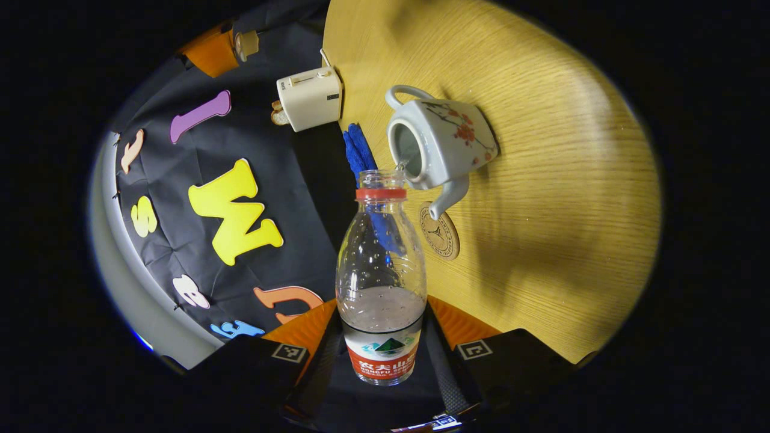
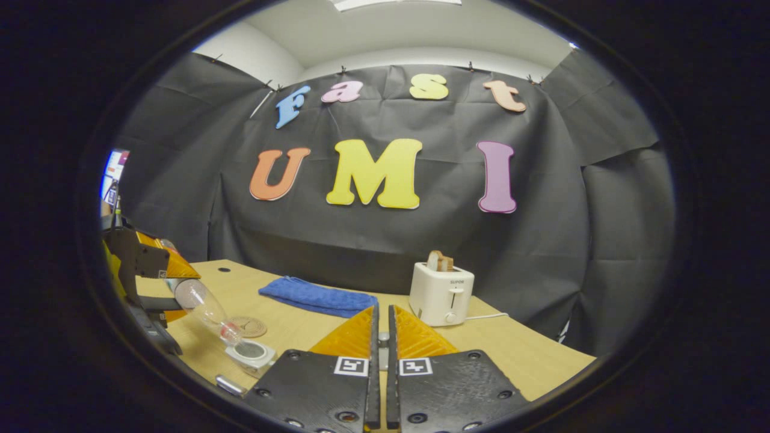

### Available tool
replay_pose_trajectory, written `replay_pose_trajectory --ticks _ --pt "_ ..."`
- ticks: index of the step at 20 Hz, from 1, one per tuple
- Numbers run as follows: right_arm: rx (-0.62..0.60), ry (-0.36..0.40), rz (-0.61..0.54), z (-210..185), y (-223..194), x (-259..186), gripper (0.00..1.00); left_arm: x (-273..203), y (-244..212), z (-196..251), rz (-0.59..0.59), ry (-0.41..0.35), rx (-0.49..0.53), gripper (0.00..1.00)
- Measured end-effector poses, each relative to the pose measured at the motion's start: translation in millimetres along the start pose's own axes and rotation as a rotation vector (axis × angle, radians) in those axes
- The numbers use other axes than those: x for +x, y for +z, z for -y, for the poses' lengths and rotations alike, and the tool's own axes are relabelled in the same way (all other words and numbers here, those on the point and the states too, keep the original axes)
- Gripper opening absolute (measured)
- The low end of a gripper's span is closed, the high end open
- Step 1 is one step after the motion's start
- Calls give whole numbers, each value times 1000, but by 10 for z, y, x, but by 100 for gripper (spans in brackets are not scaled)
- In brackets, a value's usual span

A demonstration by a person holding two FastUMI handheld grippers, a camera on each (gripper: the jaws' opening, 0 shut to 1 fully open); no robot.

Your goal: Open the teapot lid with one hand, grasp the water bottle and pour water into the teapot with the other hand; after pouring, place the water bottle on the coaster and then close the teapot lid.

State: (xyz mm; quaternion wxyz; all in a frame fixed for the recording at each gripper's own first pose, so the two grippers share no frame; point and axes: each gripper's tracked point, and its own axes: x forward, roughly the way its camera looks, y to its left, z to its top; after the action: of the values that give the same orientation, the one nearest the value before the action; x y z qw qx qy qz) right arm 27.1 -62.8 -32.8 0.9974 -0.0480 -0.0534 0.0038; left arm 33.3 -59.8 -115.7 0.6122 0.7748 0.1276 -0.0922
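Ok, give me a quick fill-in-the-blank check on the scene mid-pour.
1. The left tongs are shut on the water ____.
2. The bottle's open mouth points at the lidless ____, which stands on the table.
3. The round coaster lies beside the teapot's ____.
4. Behind the blue cloth stands a white ____ holding bread.

Missing words: bottle; teapot; spout; toaster
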Motion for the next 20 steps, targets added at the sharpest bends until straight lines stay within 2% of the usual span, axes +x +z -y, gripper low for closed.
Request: replay_pose_trajectory --ticks 5,6,7,8,13,14,15,16,17,18,20 --pt "-3 6 2 -25 -3 -2 4 -5 19 -161 -6 19 90 75" --pt "-1 7 2 -25 -6 2 4 -2 25 -195 -4 23 102 80" --pt "-1 6 1 -22 -6 0 4 -10 29 -218 -5 29 114 80" --pt "-2 5 0 -10 -15 -2 4 -23 40 -257 1 42 122 75" --pt "-2 6 -3 -23 -30 16 4 -54 0 -372 -16 66 184 75" --pt "-3 7 -3 -28 -38 12 4 -46 4 -400 -15 70 197 80" --pt "-5 9 -3 -36 -32 13 4 -46 20 -432 -13 79 212 76" --pt "-6 11 -2 -46 -35 12 4 -50 24 -456 -16 81 223 75" --pt "-8 13 -1 -61 -28 4 4 -57 27 -452 -15 81 232 80" --pt "-12 14 1 -72 -23 3 4 -71 54 -450 -12 84 243 76" --pt "-19 13 11 -60 -2 -13 4 -106 73 -523 -17 107 271 76"
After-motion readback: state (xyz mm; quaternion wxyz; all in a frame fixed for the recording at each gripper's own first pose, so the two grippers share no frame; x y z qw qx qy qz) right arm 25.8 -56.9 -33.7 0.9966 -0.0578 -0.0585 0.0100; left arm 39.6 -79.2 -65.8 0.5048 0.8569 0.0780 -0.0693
